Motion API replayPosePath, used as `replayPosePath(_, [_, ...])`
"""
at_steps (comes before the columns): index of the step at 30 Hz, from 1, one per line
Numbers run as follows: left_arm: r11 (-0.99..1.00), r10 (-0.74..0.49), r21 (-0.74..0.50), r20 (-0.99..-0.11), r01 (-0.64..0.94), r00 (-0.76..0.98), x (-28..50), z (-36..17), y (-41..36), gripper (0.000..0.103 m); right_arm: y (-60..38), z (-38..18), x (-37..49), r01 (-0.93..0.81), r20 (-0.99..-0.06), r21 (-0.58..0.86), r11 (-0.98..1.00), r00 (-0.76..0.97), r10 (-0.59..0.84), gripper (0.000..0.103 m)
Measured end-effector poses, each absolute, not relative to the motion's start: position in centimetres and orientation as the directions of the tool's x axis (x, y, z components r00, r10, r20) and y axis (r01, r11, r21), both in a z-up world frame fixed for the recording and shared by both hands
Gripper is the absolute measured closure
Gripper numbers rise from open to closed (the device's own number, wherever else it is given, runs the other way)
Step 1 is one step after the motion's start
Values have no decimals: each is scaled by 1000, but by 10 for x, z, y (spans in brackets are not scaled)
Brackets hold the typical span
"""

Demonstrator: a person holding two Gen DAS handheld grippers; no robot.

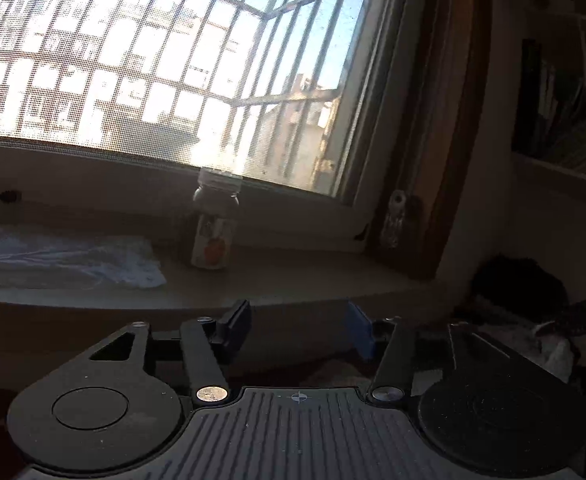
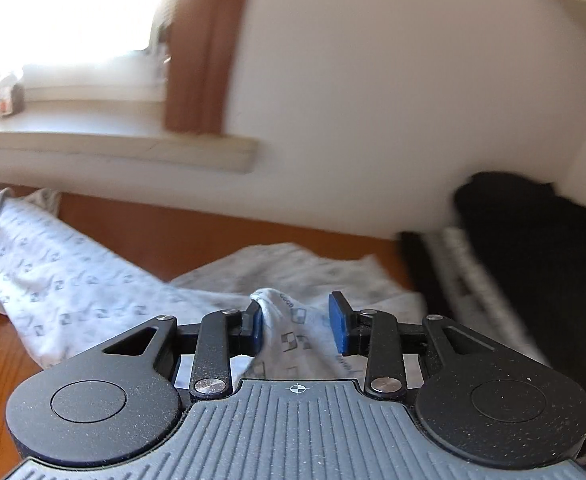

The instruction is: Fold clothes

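Garments: I count one pale printed garment (image 2: pixel 93 276), lying rumpled on the wooden tabletop (image 2: pixel 221 236), below the windowsill (image 2: pixel 113 148) and spreading from the far left edge toward my right hand-held gripper.
Right hand-held gripper (image 2: pixel 297 322): its blue pads are spread; a raised fold of the garment sits between them, touching the left pad, apart from the right one.
Left hand-held gripper (image 1: pixel 299 330): spread wide with nothing between its pads, pointing at the windowsill (image 1: pixel 293 284) and the barred window (image 1: pixel 153 60).
On the windowsill: one plastic bottle (image 1: pixel 213 228) with a printed label stands upright; left of it lies one crumpled white sheet (image 1: pixel 65 256), perhaps plastic or cloth.
Right of the windowsill: a dark pile (image 2: pixel 533 220) lies against the wall, with a light striped strip just beside it; I cannot tell what either is.
Hard to make out: the right wrist view is blurred, and the garment's far end is cut off at the left edge. The left wrist view is dim below the windowsill, so I cannot see the garment there.
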State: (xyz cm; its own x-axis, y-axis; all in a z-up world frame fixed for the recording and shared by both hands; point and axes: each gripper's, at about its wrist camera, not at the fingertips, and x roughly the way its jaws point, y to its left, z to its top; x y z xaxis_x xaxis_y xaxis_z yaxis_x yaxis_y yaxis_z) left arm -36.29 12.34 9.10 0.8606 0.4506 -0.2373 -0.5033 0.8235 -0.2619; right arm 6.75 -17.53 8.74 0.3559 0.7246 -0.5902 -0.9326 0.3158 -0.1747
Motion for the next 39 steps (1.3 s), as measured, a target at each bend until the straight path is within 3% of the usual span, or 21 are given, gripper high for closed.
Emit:
replayPosePath(5, [827,438,-248,-281,-505,854,-352,82,124,31,-171,66,61,-959,-605,-42,280,248,757,56])
replayPosePath(8, [828,430,-239,-307,-506,849,-345,76,124,30,-175,57,59,-956,-615,-88,279,273,740,56])
replayPosePath(15, [847,405,-196,-366,-495,838,-324,61,117,26,-204,70,88,-934,-575,-48,354,316,755,54])
replayPosePath(21, [859,382,-179,-403,-481,832,-313,51,114,26,-202,33,92,-936,-622,-35,350,294,725,51])
replayPosePath(27, [861,361,-199,-409,-468,838,-311,48,113,26,-211,13,88,-932,-570,2,363,297,766,48])
replayPosePath(29, [862,354,-206,-411,-464,840,-310,47,113,29,-214,12,90,-931,-557,24,363,289,779,48])
replayPosePath(31, [865,343,-214,-408,-454,846,-309,47,111,55,-217,11,91,-931,-544,45,362,281,790,48])
replayPosePath(33, [870,327,-226,-401,-438,856,-308,48,107,70,-220,10,93,-930,-531,66,361,273,802,47])
replayPosePath(38, [875,282,-263,-407,-407,869,-297,46,97,73,-222,9,94,-932,-514,87,352,261,817,45])
replayPosePath(39, [871,276,-274,-411,-407,869,-294,45,96,67,-222,9,95,-933,-512,94,348,255,820,45])
